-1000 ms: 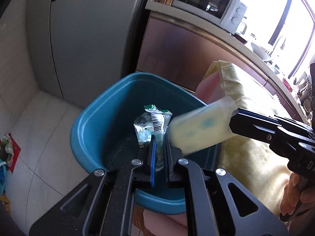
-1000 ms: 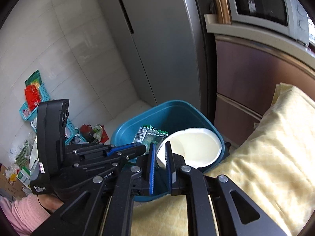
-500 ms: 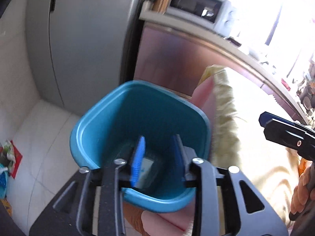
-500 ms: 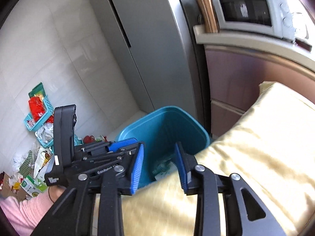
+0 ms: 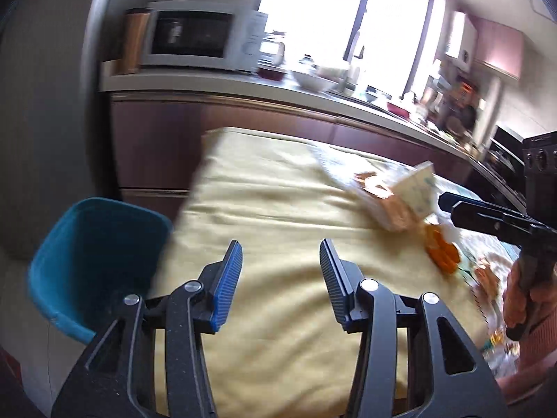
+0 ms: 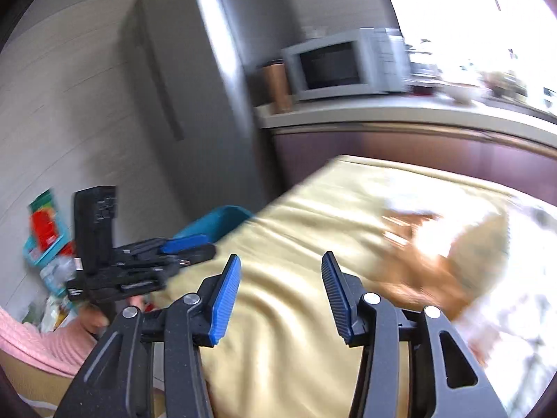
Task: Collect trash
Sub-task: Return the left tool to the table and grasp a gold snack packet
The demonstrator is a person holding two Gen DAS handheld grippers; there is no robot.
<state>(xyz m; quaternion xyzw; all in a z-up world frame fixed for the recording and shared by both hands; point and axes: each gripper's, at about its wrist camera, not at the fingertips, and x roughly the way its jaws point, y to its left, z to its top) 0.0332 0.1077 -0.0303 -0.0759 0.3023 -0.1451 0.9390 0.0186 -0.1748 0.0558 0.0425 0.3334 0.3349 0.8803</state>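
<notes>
My left gripper [image 5: 281, 271] is open and empty above the yellow tablecloth [image 5: 278, 216]. The blue trash bin [image 5: 90, 254] stands below the table's left edge; its inside is hidden in shadow. My right gripper [image 6: 281, 284] is open and empty over the cloth [image 6: 299, 230]; it also shows at the right of the left wrist view [image 5: 452, 205]. Trash lies on the table to the right: a pale carton [image 5: 417, 188], a blurred wrapper [image 5: 383, 205] and an orange item [image 5: 442, 250]. In the right wrist view this trash [image 6: 428, 261] is a blur.
A counter [image 5: 243, 87] with a microwave [image 5: 195, 38], bowls and jars runs behind the table. A grey fridge [image 6: 195, 104] stands at the left. Baskets and litter [image 6: 45, 244] lie on the floor. More wrappers [image 5: 497, 341] lie at the table's right edge.
Both grippers dropped their trash into the bin, opened wide, and swung right from the bin to above the table. The bin now sits at the lower left.
</notes>
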